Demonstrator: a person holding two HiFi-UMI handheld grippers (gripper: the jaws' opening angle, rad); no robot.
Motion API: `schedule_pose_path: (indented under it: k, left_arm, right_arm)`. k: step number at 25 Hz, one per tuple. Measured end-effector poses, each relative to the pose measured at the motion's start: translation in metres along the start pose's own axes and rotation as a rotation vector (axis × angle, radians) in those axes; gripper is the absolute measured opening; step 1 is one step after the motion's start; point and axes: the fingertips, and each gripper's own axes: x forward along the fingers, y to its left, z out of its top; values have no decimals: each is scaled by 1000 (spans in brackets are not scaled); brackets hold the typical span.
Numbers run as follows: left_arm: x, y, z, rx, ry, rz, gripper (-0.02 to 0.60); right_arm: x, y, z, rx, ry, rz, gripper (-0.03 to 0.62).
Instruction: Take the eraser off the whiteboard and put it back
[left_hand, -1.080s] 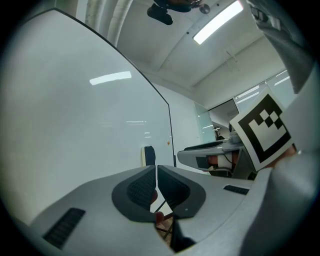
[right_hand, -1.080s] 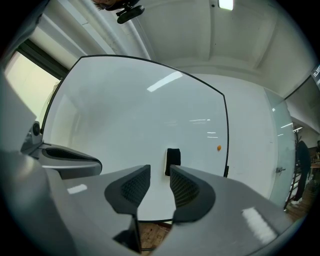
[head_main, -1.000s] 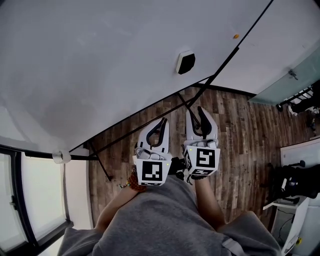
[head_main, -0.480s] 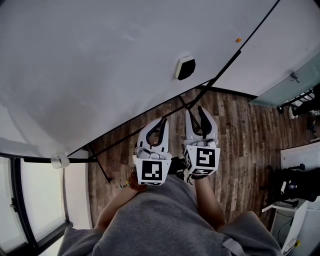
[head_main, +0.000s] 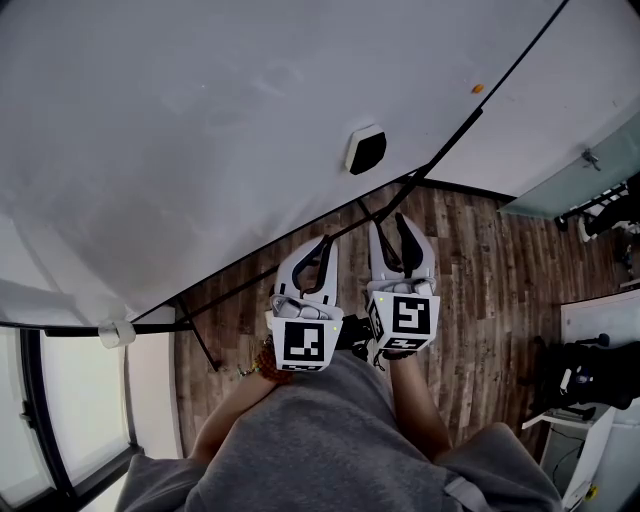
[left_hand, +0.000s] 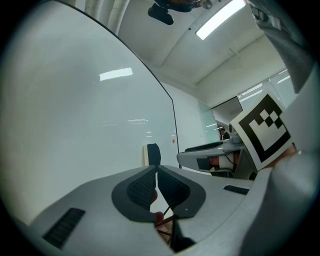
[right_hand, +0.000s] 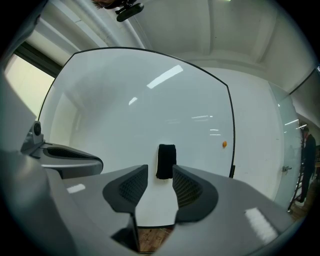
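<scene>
The whiteboard (head_main: 200, 120) is filling the space ahead of both grippers. Its face is spreading bare and wide to the left of the jaws, while its black frame edge (right_hand: 232, 125) is closing it off to the right of the right jaws and running on below them. Under the jaws, the wooden floor (head_main: 480, 260) is lying open.

The right gripper (right_hand: 160, 170) is pointing level at the board. Its jaws are standing apart and have just been opening, with nothing between the pads and their tips stopping short of the board. The left gripper (left_hand: 156, 167) is riding just beside it on its left, its jaws resting tip to tip and holding nothing.

A small orange dot (right_hand: 224, 144) is sitting on the board to the right of the right jaws, near the frame. The black legs of the board's stand (head_main: 200, 332) are reaching down to the floor, below and to the left of the left jaws.

The eraser (right_hand: 166, 161) is clinging to the board straight ahead of the right jaws. It is showing through the gap between them, apart from their tips. It is standing upright, a dark oblong block with a pale layer against the board.
</scene>
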Motion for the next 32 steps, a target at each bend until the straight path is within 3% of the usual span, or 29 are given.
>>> schedule_pose_path:
  k: [32]
  left_arm:
    - [49, 25, -13, -13, 30, 76, 8]
  right_arm:
    - [63, -11, -10, -5, 30, 98, 206]
